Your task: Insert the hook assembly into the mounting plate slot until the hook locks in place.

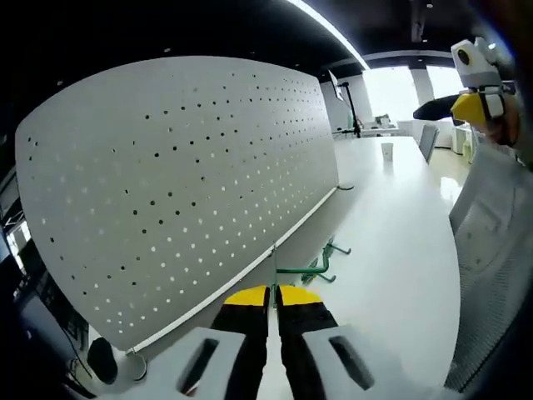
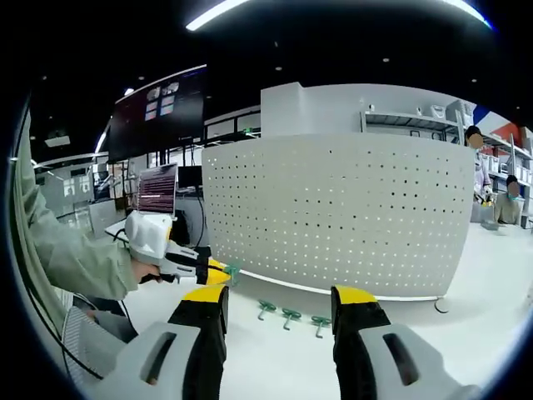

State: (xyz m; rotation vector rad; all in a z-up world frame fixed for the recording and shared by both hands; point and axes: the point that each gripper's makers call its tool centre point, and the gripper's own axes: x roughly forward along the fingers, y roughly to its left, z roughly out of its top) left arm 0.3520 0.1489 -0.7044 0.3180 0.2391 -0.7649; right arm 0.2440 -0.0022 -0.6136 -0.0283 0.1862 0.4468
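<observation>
**A:** What can't you make out from where you sit?

**B:** Plenty. In the left gripper view, the left gripper [image 1: 273,302] has its jaws pressed together, and a green hook [image 1: 293,271] runs forward from the yellow tips. I take it the hook is pinched there, but the contact itself is hidden behind the tips. More green hooks [image 1: 329,254] lie on the white table [image 1: 400,250] just beyond; how many there are I can't count.

**A:** And the pegboard?

**B:** The white perforated mounting plate [image 1: 183,183] stands upright on the table, close on the left of that view. Its lower left corner is cut off by the rim. Which hole or slot the hook lines up with, I cannot tell.

**A:** The other hand?

**B:** The right gripper [image 2: 279,302] has its jaws spread wide apart with nothing between them, pointed at the plate [image 2: 350,217] from well back. Three green hooks [image 2: 290,315] lie on the table near the plate's foot.

**A:** Do you see the left tool from there?

**B:** Yes, I see it at the left, held by a hand in a pale sleeve [image 2: 79,258], reaching towards the plate's left edge. A small green piece shows at its yellow tip, too small to read clearly.
</observation>
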